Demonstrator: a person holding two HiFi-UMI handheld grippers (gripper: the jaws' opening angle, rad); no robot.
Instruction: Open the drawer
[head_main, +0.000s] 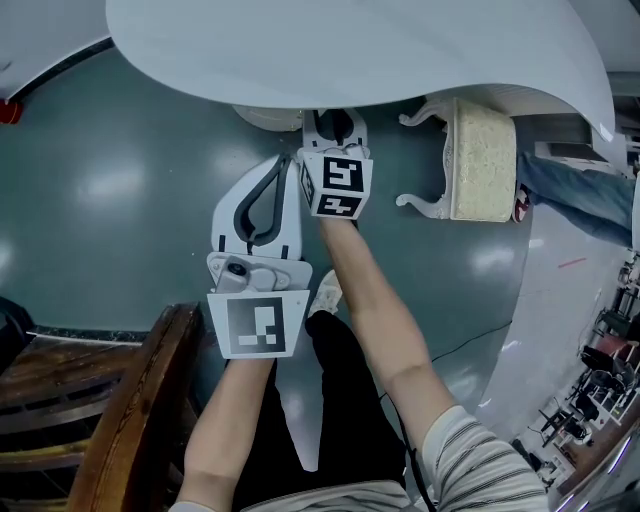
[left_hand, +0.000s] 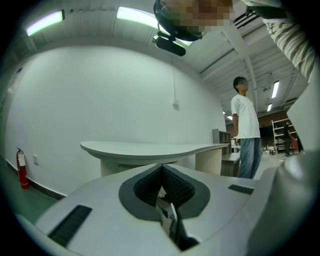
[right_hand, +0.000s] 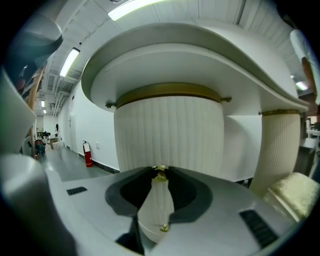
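Under the table (head_main: 350, 50), on the fluted pedestal (right_hand: 170, 130) that seems to house the drawer, a gold knob (right_hand: 160, 174) sits pinched between the right gripper's (right_hand: 160, 171) jaw tips, probably ready for a straight pull. The left gripper (left_hand: 162, 167) waits alongside, jaws closed and empty, apparently unneeded.

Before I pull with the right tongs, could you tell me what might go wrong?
The right tongs pinch the gold knob only at their tips, so it may slip out when pulled. The ribbed drawer front is curved, so a skewed pull could jam it. The tabletop overhangs just above; lifting might bump it.
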